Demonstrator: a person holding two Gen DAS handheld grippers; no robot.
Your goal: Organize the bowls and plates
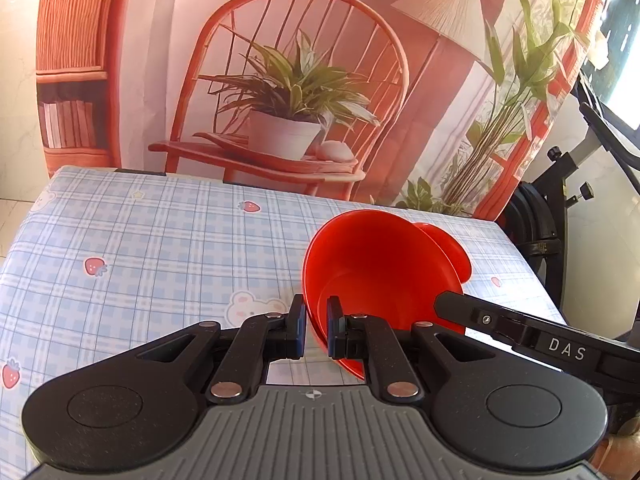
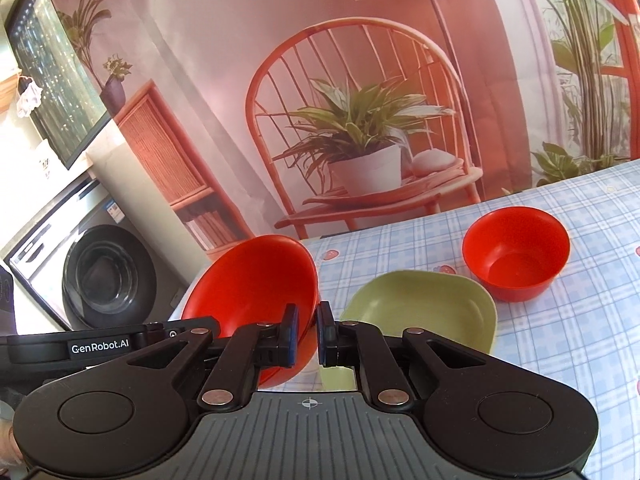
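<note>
While the left gripper (image 1: 316,330) pinches the rim of a red bowl (image 1: 380,272) held tilted off the tabletop (image 1: 160,240), its jaws are clamped thin on that wall, one pad inside, one outside. It looks like light, stiff plastic, glossy, so likely to slip or swing on a rim pinch. Moving right, the right gripper (image 2: 306,334) has its jaws nearly together, straddling the same bowl's (image 2: 252,280) edge; I cannot tell whether they bite. Beyond lies a green plate (image 2: 424,308), then a second red bowl (image 2: 516,252) upright on the cloth, best taken by its rim.
</note>
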